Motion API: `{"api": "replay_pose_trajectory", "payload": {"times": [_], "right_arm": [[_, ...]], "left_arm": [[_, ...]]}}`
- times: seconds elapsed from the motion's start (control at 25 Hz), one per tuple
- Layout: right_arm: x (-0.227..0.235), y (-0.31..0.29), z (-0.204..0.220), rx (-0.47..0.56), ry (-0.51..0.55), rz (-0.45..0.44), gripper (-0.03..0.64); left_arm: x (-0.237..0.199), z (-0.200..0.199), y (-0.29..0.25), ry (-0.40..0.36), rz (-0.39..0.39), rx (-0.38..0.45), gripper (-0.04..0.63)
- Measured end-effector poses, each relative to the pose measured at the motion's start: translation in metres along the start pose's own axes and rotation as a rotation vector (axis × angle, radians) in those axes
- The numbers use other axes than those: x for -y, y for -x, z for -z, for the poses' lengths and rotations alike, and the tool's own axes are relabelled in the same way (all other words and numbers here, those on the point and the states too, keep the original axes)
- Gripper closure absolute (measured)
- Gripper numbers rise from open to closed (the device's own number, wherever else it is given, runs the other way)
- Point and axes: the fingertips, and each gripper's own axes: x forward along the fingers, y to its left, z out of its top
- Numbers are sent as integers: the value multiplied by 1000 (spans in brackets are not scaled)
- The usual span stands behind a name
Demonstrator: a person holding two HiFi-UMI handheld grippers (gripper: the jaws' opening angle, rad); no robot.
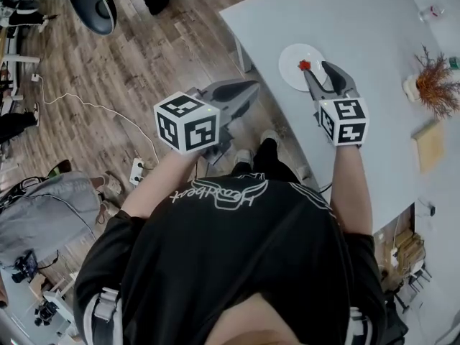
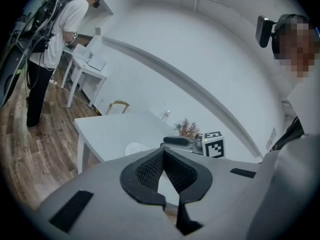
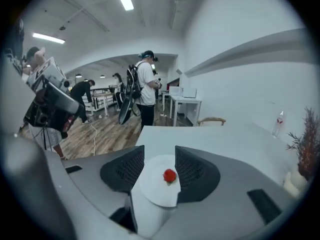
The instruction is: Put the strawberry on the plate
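Logged strawberry (image 3: pixel 169 175) lying on plate (image 1: pixel 291 70), close to near edge of counter (image 1: pixel 359 34). Found right tool (image 3: pixel 159 151) released, jaws wide either side of it, not touching. Found left tool (image 2: pixel 163 151) clenched on nothing, held left of counter. Judged soft, light, bruisable (pinch gently across middle). Couldn't make out stem end: too small.
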Motion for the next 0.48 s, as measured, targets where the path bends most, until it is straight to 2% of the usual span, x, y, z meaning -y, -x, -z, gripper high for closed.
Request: {"api": "replay_pose_trajectory", "payload": {"times": [0.2, 0.4, 0.48], "right_arm": [[-42, 62, -33, 99, -29, -22, 441], [-80, 117, -47, 166, -35, -48, 556], [-90, 136, -50, 204, -47, -79, 579]], "left_arm": [[30, -4, 26, -77, 41, 28, 589], [60, -4, 44, -119, 64, 60, 589], [72, 0, 47, -134, 69, 73, 589]]}}
